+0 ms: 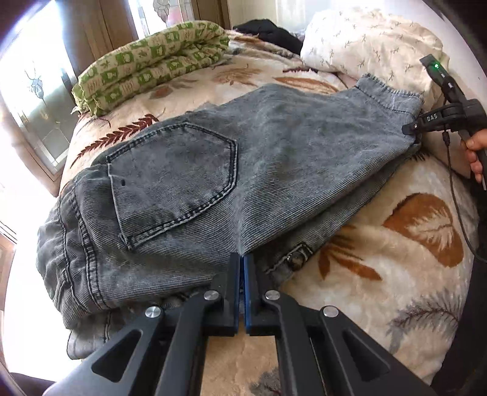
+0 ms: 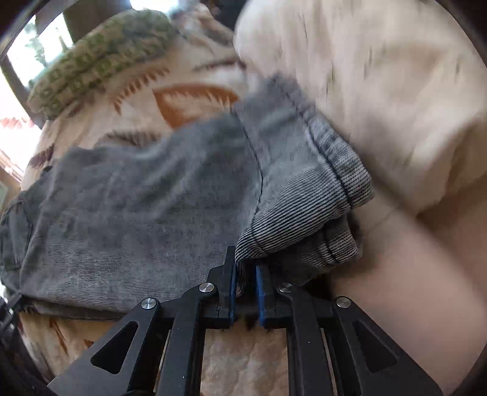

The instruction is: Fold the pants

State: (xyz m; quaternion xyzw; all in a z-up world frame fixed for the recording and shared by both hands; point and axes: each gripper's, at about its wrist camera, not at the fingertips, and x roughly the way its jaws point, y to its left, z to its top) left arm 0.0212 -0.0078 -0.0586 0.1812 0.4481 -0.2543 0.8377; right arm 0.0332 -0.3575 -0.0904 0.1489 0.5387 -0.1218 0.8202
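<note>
Grey washed denim pants (image 1: 213, 170) lie folded lengthwise on a bed, back pocket (image 1: 173, 182) up, waistband at the left, leg hems (image 1: 389, 97) at the far right. My left gripper (image 1: 242, 259) is shut on the near edge of the pants by the crotch. My right gripper (image 2: 246, 265) is shut on the bunched hem end (image 2: 304, 198); in the left wrist view the right gripper (image 1: 411, 128) shows at the hems, held by a hand. The right wrist view is blurred.
The bed has a cream blanket with leaf prints (image 1: 395, 259). A folded green checked quilt (image 1: 146, 64) lies at the back left, a cream pillow (image 1: 365, 39) at the back right, dark clothing (image 1: 268, 29) behind. Windows (image 1: 33, 100) stand to the left.
</note>
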